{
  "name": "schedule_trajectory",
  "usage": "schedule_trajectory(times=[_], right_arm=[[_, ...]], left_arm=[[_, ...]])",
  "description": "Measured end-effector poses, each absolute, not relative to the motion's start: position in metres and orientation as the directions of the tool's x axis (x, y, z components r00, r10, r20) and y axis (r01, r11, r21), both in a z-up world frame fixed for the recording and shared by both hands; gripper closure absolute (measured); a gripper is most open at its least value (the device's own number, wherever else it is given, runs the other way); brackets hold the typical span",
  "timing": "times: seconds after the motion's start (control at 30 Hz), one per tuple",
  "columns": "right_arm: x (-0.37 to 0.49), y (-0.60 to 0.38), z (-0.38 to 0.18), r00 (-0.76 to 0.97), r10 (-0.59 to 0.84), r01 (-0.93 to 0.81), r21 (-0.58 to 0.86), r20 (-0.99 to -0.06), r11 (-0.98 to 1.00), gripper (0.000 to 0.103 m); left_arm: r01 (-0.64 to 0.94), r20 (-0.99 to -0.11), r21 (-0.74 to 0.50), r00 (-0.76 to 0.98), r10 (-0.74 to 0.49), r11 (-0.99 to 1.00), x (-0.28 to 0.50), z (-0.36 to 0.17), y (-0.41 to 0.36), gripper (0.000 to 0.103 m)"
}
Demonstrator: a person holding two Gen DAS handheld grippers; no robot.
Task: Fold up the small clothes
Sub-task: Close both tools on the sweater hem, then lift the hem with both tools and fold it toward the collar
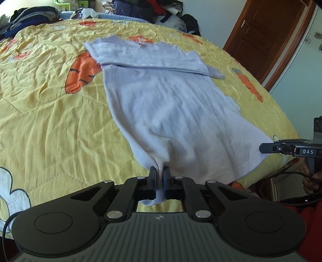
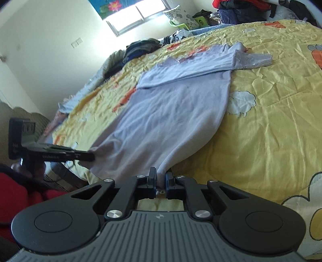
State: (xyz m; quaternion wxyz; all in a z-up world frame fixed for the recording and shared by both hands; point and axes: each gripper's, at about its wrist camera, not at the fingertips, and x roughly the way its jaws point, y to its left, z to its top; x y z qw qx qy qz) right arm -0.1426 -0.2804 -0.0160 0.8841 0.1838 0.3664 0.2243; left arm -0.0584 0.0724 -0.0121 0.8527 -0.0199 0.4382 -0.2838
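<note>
- Left gripper (image 1: 160,173): jaws closed, pinching cloth, held low and level.
- Right gripper (image 2: 160,177): jaws closed on cloth, level, beside the left.

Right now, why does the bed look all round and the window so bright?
Left wrist view: the fisheye lens bends the yellow carrot-print bedspread into a dome, and the lavender top looks a bit smeared. Right wrist view: daylight blows out the window to plain white, and the garment's near part is soft and blurry.
</note>
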Motion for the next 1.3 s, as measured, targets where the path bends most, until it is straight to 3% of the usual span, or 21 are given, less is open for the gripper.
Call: schedule_trajectory(times=[0.17, 0.67, 0.87, 1.3], right_arm=[[-0.134, -0.283, -0.009, 0.655, 0.559, -0.273, 0.53, -0.508, 0.803, 0.09], [-0.087, -0.276, 0.031, 0.774, 0.497, -0.315, 0.443, -0.392, 0.84, 0.09], [-0.072, -0.284, 0.037, 0.82, 0.449, -0.285, 0.427, -0.356, 0.858, 0.09], [-0.036, -0.287, 0.038, 0.876, 0.359, -0.225, 0.384, -0.322, 0.895, 0.09]], left_arm=[[0.465, -0.708, -0.285, 0.487, -0.511, 0.838, -0.054, -0.004, 0.073, 0.097], [0.401, -0.587, -0.249, 0.662, -0.467, 0.882, -0.018, 0.034, 0.063, 0.097], [0.34, -0.548, -0.289, 0.707, -0.446, 0.895, -0.002, 0.04, 0.07, 0.097], [0.314, -0.539, -0.249, 0.741, -0.4, 0.916, 0.03, 0.05, 0.051, 0.097]])
